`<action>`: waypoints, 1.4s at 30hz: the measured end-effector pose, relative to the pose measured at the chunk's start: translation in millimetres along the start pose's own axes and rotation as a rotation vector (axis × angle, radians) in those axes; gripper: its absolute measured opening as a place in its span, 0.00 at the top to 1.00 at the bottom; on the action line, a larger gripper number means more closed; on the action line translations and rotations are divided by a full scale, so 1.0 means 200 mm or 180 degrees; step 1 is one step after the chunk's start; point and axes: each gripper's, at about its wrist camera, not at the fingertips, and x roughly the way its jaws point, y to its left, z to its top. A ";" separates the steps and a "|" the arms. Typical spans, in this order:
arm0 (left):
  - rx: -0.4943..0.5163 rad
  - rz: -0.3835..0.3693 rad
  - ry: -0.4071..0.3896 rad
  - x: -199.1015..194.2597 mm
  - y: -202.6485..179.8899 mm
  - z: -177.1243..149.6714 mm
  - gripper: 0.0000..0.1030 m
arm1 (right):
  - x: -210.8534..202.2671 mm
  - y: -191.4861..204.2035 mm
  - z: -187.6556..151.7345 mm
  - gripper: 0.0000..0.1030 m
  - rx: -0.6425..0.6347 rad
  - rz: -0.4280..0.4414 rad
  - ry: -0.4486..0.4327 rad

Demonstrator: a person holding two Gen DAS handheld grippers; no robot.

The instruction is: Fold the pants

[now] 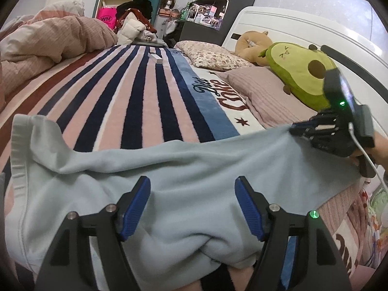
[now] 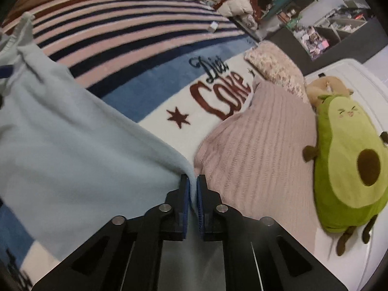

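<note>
Left wrist view: our left gripper (image 1: 192,206) has its jaws wide apart, hovering over the pale blue pants (image 1: 169,169), nothing between the pads. Pants lie across the near edge of the bed (image 1: 135,92), on the striped blanket (image 1: 116,101), waistband (image 1: 18,150) at the far left. Right gripper (image 1: 294,131) shows at the right, nose on the pants' far edge by the pink pillow (image 1: 264,97); from this angle we can't read its jaw state. Likely reason for the split: one end pinned so the fabric stays taut, the left free to take a new hold. Fabric bunches into a fold just below the left pads. Shelves (image 1: 213,4) in the back hold small items, too small to identify.

Right wrist view: right gripper (image 2: 192,184) is clamped on the pants (image 2: 72,145), jaws nearly together with a thin edge of cloth pinched between the blue pads (image 2: 185,194). Held at the edge, we judge, so the layer can be lifted and carried over for the fold. Pants run left from the pinch across the blanket (image 2: 145,43). Pink pillow (image 2: 254,145) sits just right of the pinch, avocado plush (image 2: 351,160) beyond it near the headboard. No containers with readable contents here.
</note>
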 end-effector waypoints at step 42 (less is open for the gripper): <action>-0.1018 0.0183 0.0419 -0.34 0.27 -0.36 0.27 | -0.63 -0.04 -0.74 0.69 0.1367 0.0566 -0.0406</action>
